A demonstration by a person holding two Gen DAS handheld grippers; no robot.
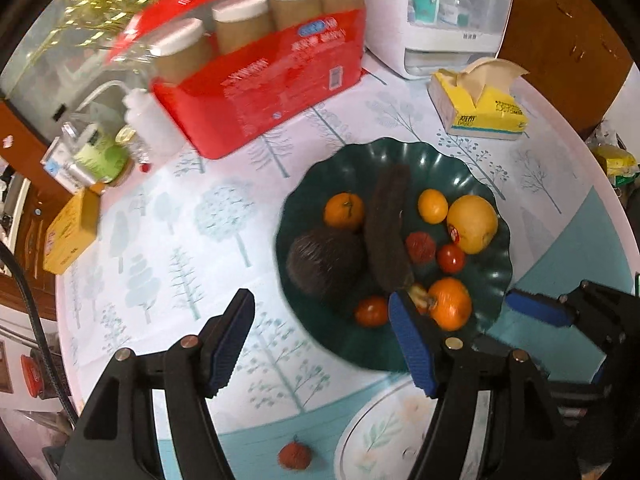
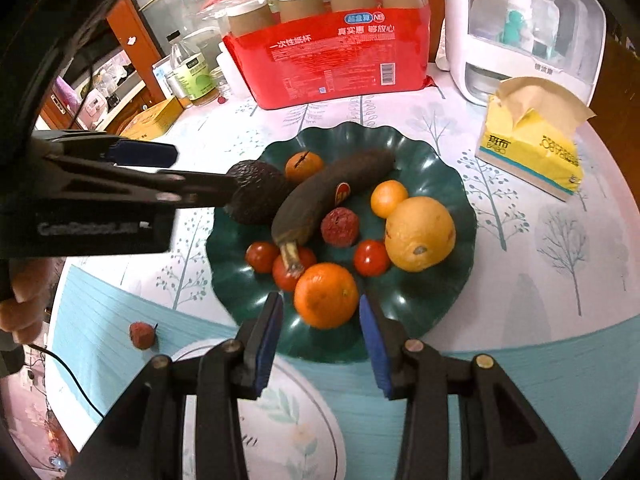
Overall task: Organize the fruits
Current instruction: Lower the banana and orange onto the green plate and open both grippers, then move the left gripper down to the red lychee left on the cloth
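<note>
A dark green scalloped plate [image 1: 460,168] [image 2: 436,168] holds an avocado [image 1: 324,264], a blackened banana [image 2: 332,192], a big yellow orange [image 2: 420,234], small oranges, cherry tomatoes and a lychee [image 2: 339,227]. My left gripper [image 1: 320,294] hovers open over the plate's near left rim with nothing between its fingers. My right gripper [image 2: 320,298] hangs above the plate's front. Its jaws are parted, and a small orange [image 2: 326,294] lies on the plate below the gap, beside the banana stem, untouched by the pads. A second lychee [image 1: 294,456] [image 2: 142,334] lies on the tablecloth.
A white floral plate [image 2: 288,420] sits at the table's near edge. Behind the green plate stand a red pack of paper cups [image 2: 340,60], a yellow tissue box [image 2: 532,148] and a white appliance [image 2: 520,32]. Bottles and a yellow carton crowd the back left. A person's hand [image 2: 20,300] shows at the left.
</note>
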